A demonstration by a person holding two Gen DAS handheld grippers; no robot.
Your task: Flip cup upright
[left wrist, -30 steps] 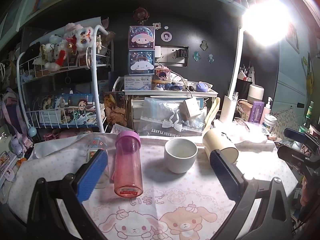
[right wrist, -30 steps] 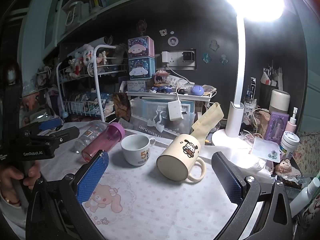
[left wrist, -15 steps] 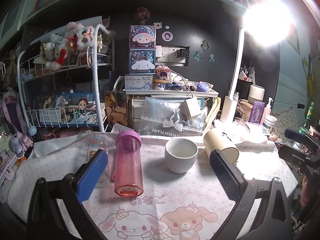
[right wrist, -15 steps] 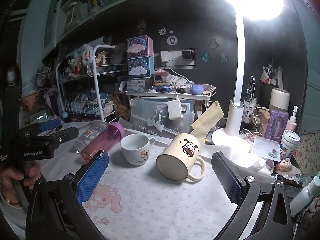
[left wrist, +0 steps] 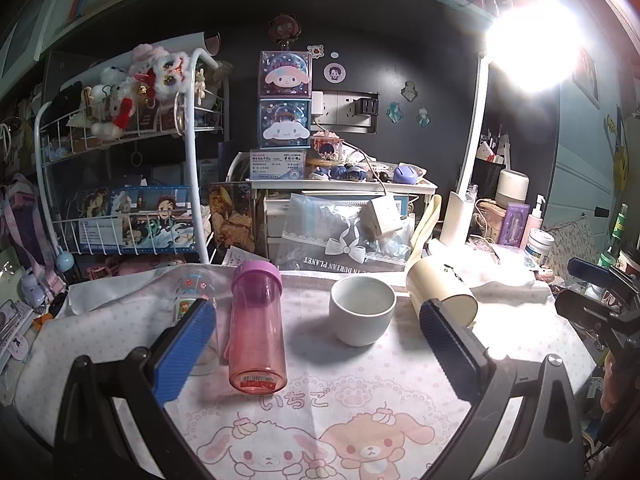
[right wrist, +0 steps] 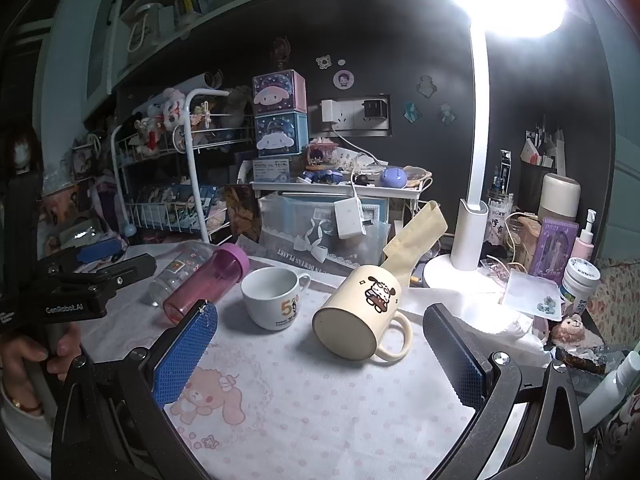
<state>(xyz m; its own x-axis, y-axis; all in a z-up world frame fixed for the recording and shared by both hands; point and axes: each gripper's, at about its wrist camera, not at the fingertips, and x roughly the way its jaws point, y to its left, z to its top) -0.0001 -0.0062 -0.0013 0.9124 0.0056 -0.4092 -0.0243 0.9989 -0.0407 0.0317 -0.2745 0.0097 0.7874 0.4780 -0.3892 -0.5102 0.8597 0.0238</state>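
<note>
Right hand-held gripper [right wrist: 320,354] spread wide and empty above the counter [right wrist: 320,420], cream puppy mug [right wrist: 362,322] lay on its side just ahead, base toward camera, white mug [right wrist: 274,298] upright beside it, left hand-held gripper [left wrist: 318,350] likewise spread, pink bottle [left wrist: 256,326] lying beyond.

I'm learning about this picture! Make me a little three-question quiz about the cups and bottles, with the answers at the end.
1. True or false: the cream mug with the puppy picture is standing upright.
2. Which thing already stands upright on the cloth? A) the pink bottle B) the white cup C) the clear bottle
3. Fill in: the right gripper and the left gripper both have their jaws ____.

Key
1. False: it lies on its side, its bottom toward the right camera and its handle low on the right.
2. B: both bottles lie on their sides.
3. Open, holding nothing.
</note>
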